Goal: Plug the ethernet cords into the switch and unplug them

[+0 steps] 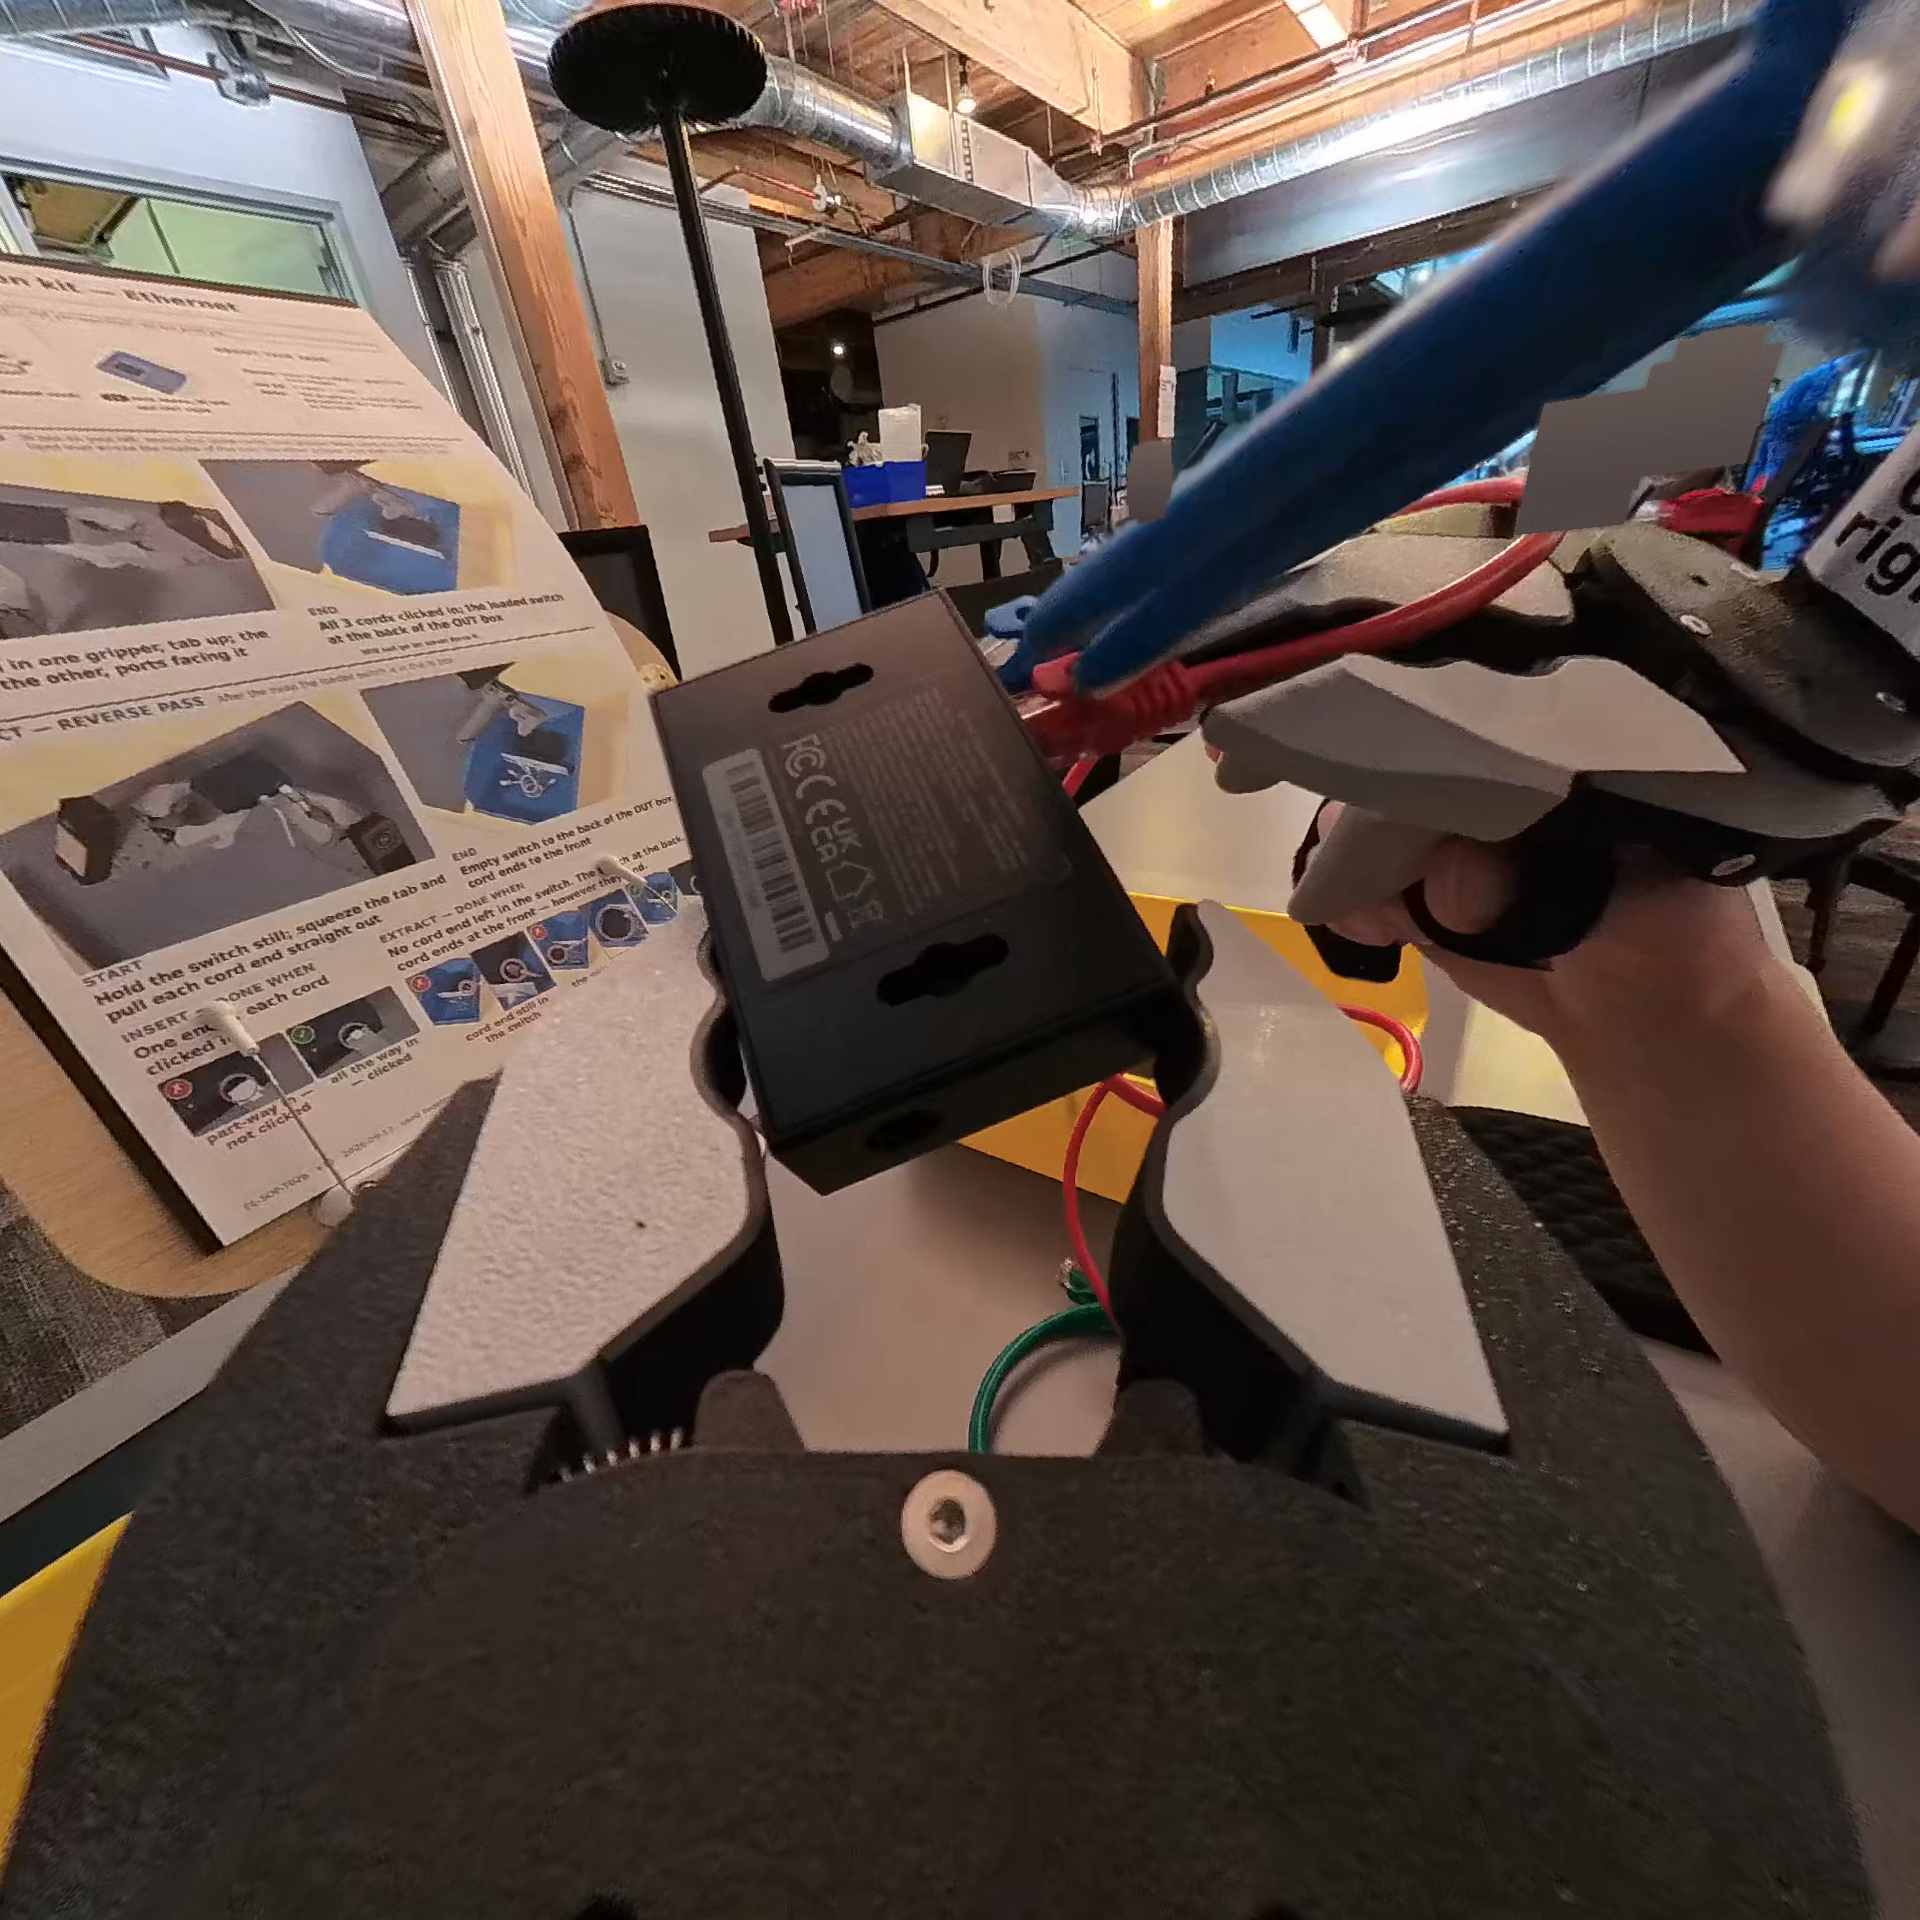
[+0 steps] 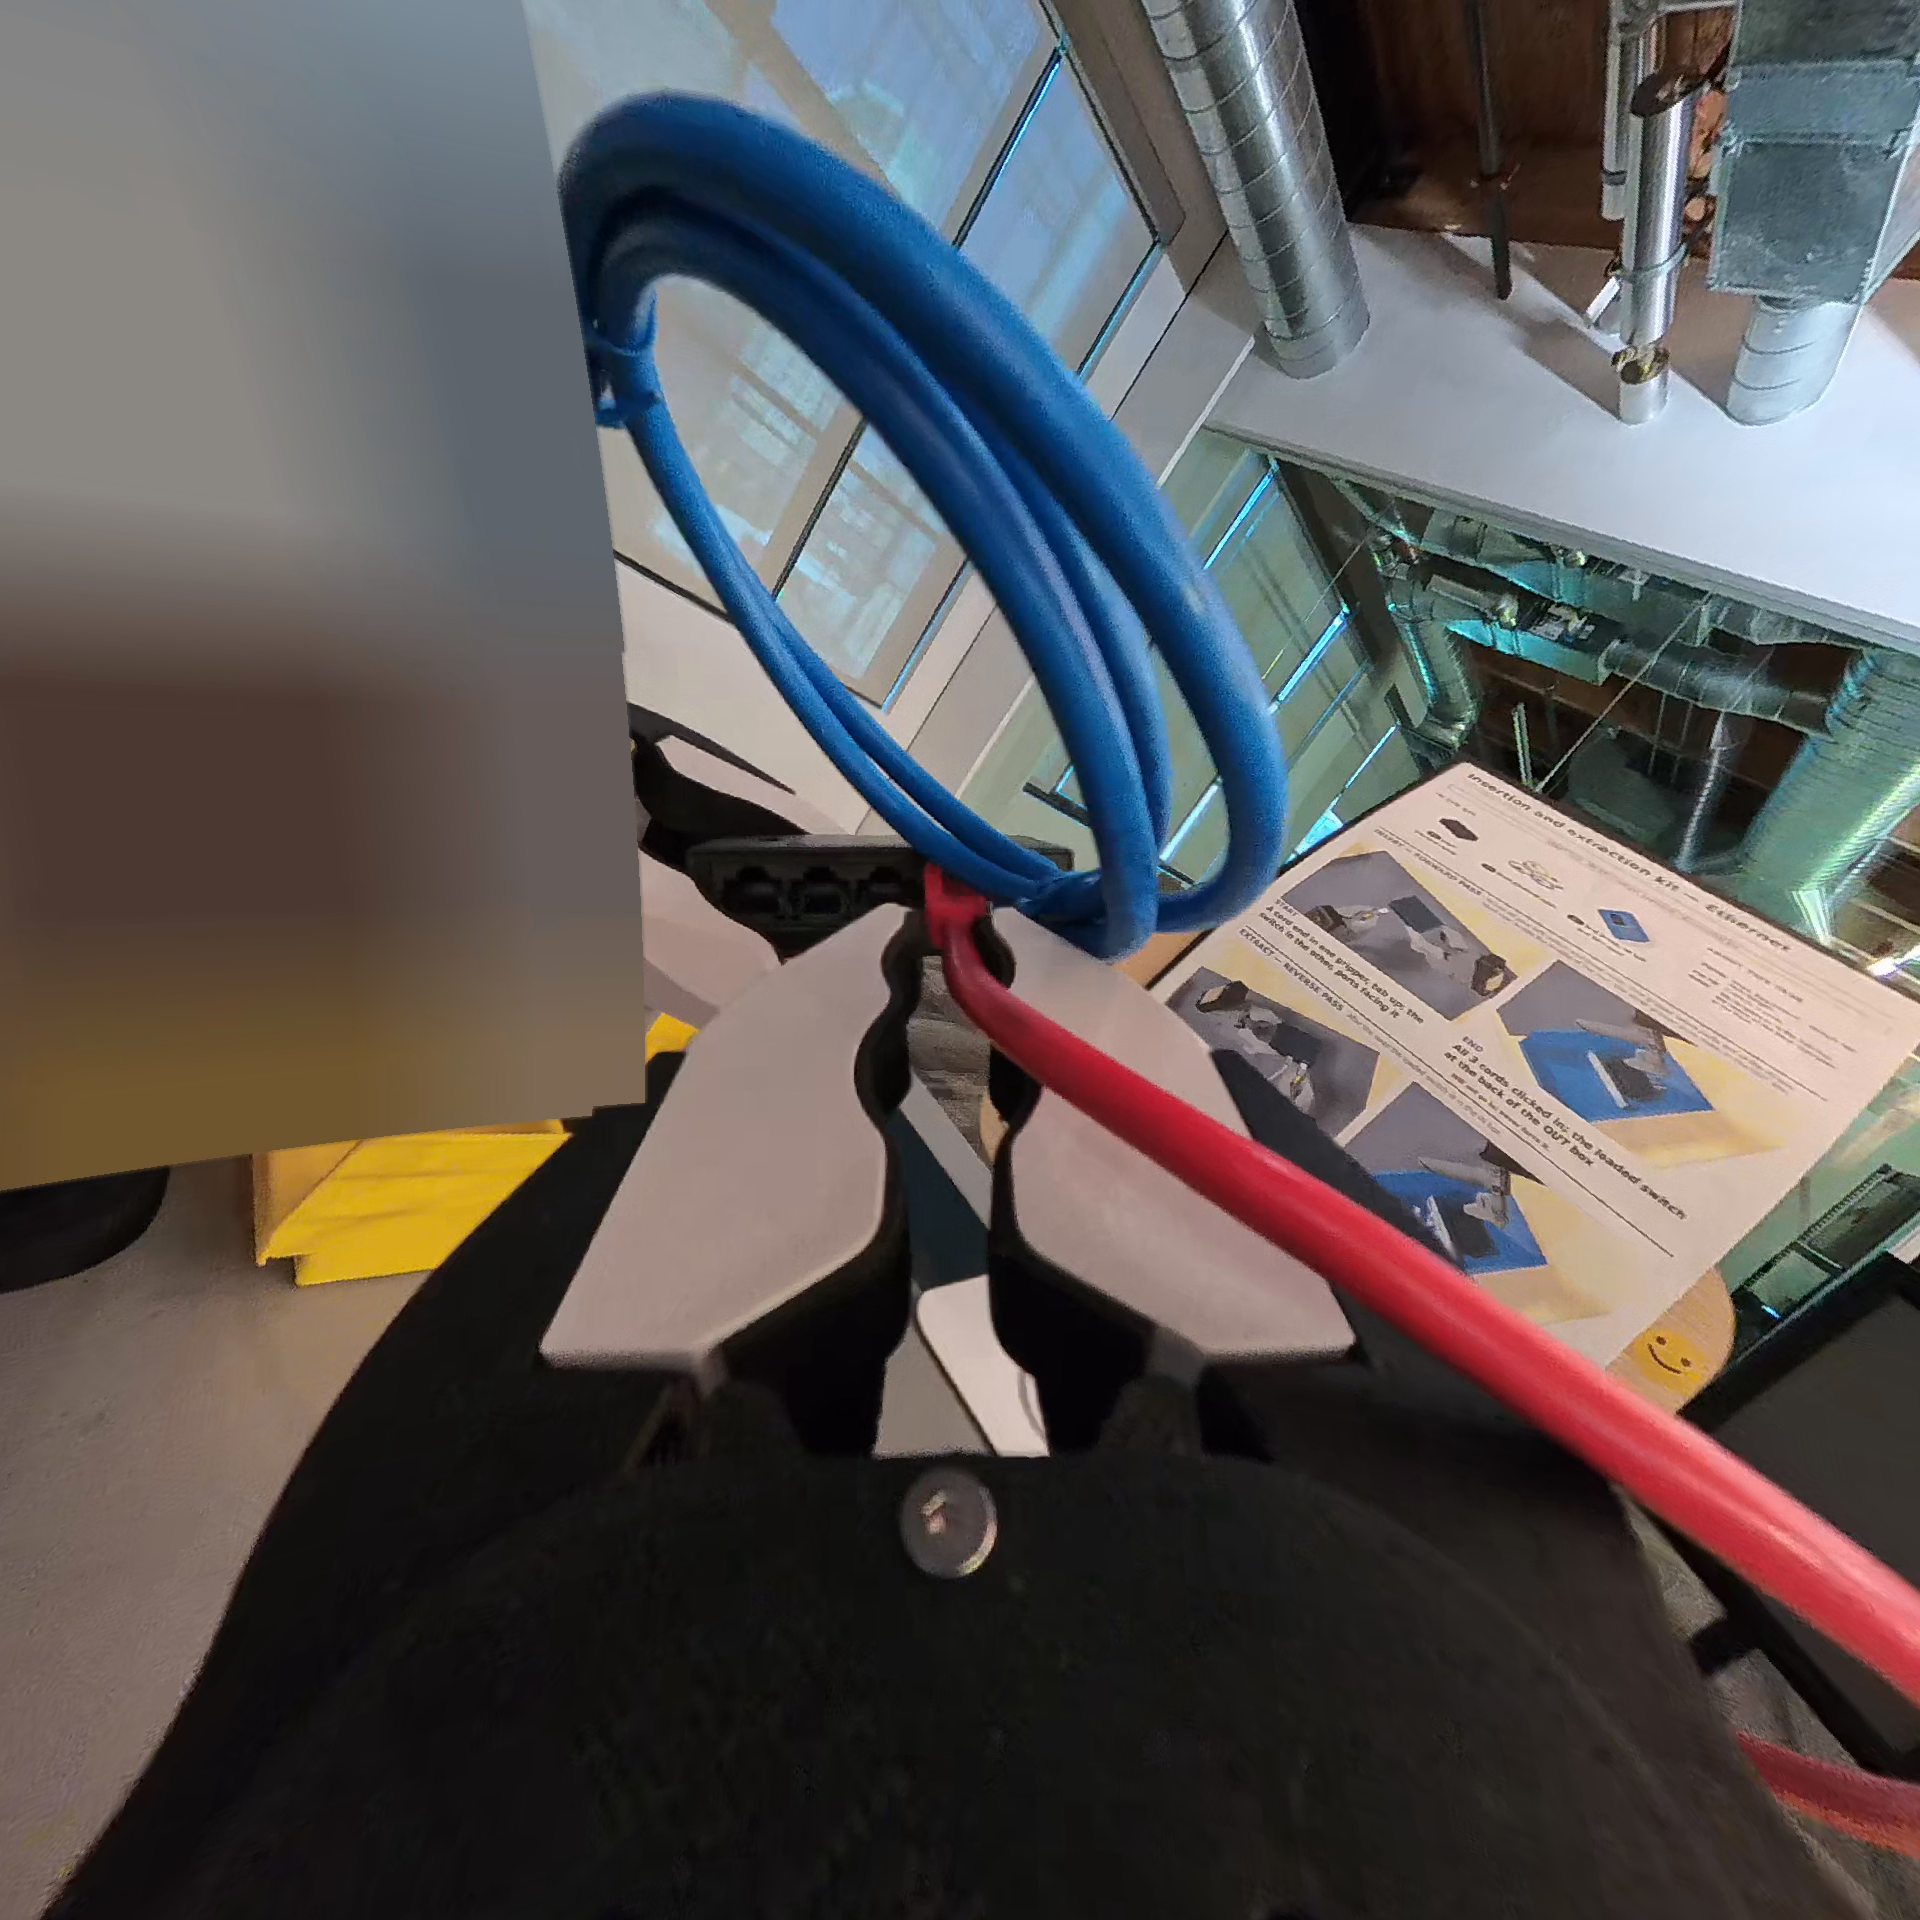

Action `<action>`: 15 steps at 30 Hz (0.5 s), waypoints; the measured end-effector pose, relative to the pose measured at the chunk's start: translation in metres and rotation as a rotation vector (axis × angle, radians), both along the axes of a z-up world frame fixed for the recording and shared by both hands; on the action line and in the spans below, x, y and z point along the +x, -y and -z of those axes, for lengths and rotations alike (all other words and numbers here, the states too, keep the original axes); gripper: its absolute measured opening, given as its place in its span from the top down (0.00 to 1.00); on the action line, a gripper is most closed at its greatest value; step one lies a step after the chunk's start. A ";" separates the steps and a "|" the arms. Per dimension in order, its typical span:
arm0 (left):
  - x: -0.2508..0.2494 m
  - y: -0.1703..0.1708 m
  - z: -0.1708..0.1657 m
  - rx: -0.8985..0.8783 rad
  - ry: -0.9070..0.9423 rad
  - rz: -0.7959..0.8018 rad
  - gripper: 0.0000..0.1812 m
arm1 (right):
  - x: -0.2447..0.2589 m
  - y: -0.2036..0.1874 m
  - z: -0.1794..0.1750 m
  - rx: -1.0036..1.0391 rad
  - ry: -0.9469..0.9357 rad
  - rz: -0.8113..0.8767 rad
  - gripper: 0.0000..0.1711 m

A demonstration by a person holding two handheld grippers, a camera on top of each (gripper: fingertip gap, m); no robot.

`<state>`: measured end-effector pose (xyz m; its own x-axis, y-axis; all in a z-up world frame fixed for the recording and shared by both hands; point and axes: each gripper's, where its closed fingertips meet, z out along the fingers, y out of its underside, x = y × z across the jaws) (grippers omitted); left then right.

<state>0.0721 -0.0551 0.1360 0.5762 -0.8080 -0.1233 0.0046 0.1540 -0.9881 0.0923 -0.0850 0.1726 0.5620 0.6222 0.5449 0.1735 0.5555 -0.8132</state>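
Observation:
My left gripper [image 1: 951,1008] is shut on the black switch [image 1: 914,862] and holds it tilted in the air, label side towards the camera. In the right wrist view the switch [image 2: 800,883] shows its row of ports. A coiled blue cord [image 2: 935,520] hangs from one port and appears blurred in the left wrist view [image 1: 1351,416]. My right gripper [image 2: 940,940] is shut on the red cord's plug [image 2: 948,902], right at the port row beside the blue cord. I cannot tell whether it is seated. The right gripper [image 1: 1184,691] and the red plug [image 1: 1091,712] also show at the switch's far end.
A green cord [image 1: 1013,1361] lies on the white table under my left gripper. A yellow box [image 1: 1247,966] sits behind it. An illustrated instruction sheet [image 1: 260,727] stands at the left and also shows in the right wrist view [image 2: 1507,1039]. A hand [image 1: 1558,987] holds the right gripper. Tip to tip, the grippers are about 5 cm apart.

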 end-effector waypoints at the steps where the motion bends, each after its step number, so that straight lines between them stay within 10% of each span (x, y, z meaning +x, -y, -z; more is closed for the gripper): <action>1: 0.000 0.001 0.000 0.000 -0.002 0.005 0.57 | 0.001 0.000 0.000 0.008 0.004 0.009 0.96; 15: 0.001 0.000 0.000 0.011 0.008 -0.009 0.57 | 0.001 -0.001 -0.001 0.046 0.005 0.020 0.94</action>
